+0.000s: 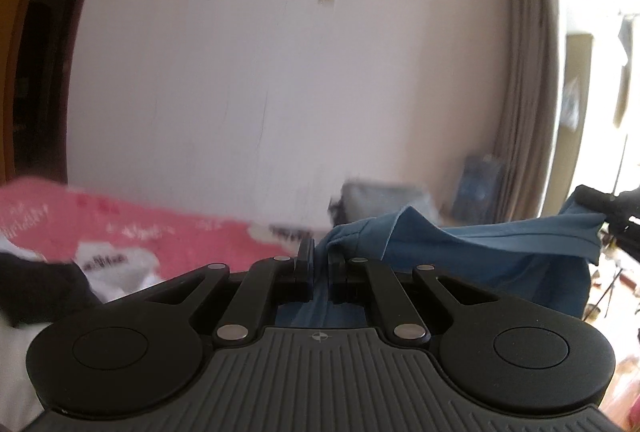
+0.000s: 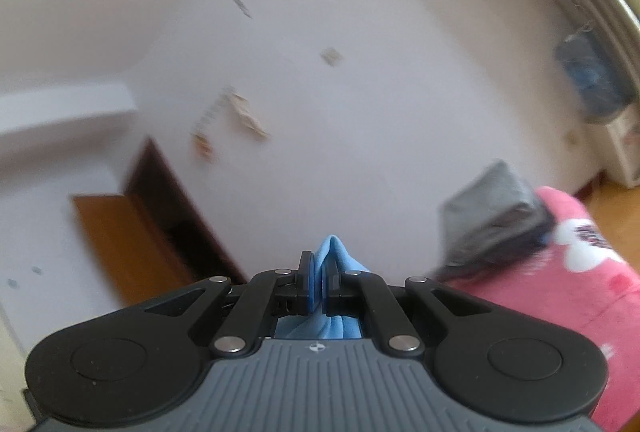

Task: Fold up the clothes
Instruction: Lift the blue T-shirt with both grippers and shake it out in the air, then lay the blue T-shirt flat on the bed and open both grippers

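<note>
Left wrist view first: your left gripper (image 1: 319, 264) has its jaws nearly closed on a bunched corner of the blue cotton garment (image 1: 480, 244), which hangs in the air and stretches across to your right gripper (image 1: 600, 206) at the frame's right edge. Only a small twist of cloth sits between the pads, so a sharp tug apart could pull it free, and the sagging middle may crease unevenly if you lower it slack. Below lie the pink fleece blanket with white patches (image 1: 140, 228), a black-and-white garment (image 1: 60, 284) on it at the left, and a grey folded bundle (image 1: 380, 198) at the far end; these crowd the landing space.

Right wrist view: your right gripper (image 2: 318, 286) is likewise pinched tight on a fold of the blue cloth (image 2: 332, 252), which pokes up past the pads. The grey bundle (image 2: 492, 216) sits on the pink blanket (image 2: 580, 272) to the right. Everything is blurred, so I cannot tell how deep the grip goes.
</note>
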Available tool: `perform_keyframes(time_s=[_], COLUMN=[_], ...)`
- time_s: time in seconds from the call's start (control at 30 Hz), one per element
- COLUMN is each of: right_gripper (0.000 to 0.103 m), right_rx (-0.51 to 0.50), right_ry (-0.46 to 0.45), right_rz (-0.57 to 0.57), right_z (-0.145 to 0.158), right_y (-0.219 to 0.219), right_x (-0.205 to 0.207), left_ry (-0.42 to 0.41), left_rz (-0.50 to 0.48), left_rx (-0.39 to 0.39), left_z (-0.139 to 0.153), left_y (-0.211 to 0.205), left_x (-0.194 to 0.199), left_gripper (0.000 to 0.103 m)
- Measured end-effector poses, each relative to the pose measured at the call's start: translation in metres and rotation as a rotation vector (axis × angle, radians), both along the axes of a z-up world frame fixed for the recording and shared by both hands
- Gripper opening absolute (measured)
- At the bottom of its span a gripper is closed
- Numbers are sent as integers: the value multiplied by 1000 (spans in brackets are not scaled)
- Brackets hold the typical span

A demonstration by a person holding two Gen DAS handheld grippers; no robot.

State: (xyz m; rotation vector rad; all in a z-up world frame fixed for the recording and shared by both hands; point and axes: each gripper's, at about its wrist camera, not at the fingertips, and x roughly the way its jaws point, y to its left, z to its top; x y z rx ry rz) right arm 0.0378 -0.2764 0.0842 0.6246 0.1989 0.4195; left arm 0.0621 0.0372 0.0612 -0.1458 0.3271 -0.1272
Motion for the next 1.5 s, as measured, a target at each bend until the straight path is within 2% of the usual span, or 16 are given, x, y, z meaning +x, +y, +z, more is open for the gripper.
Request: perform_keyframes(time_s=[0.27,0.4,0.57,0.7,0.8,0.83,0.87,0.9,0.93,0.97,1.13,1.23,1.33,1.43,1.5], right_gripper=[4,4,4,4,6,9,24,39,44,47,48,48,48,48,47], right_rx=[-135,-203,-202,-251,-154,-120,-86,-45,-34,-28,-35,-183,-451,-728,-850], right_ry=[247,348,437,521,597,622,646,654,641,626,575,511,417,322,295], right_rz=[-71,-79,-97,-72,-8,14,35,58,62,65,92,156,290,445,478], right_z=[-112,-164,-202,-231,-238,-240,-243,-240,-232,-225,-193,-177,-168,-172,-183], right_y=[21,21,14,14,-3,-9,-15,-24,-31,-37,-57,-41,-1,44,63], right_x=[113,164,208,236,240,241,242,240,232,223,178,145,102,61,47], left_ry=[219,262,304,388,450,452,453,449,443,433,375,343,316,336,351], left_rz=[38,40,41,34,31,29,26,38,52,70,122,150,152,123,103], left_rx=[62,89,113,129,82,57,26,-17,-62,-104,-333,-424,-442,-374,-326], left_z=[-108,-130,-154,-178,-183,-180,-178,-176,-174,-172,-159,-149,-131,-121,-114], left_y=[-3,-4,-4,-7,0,4,9,16,23,29,58,70,77,75,74], left_x=[116,142,170,192,199,199,200,199,199,198,190,178,157,127,106], left_gripper=[5,5,5,7,24,36,48,55,68,74,76,76,76,76,77])
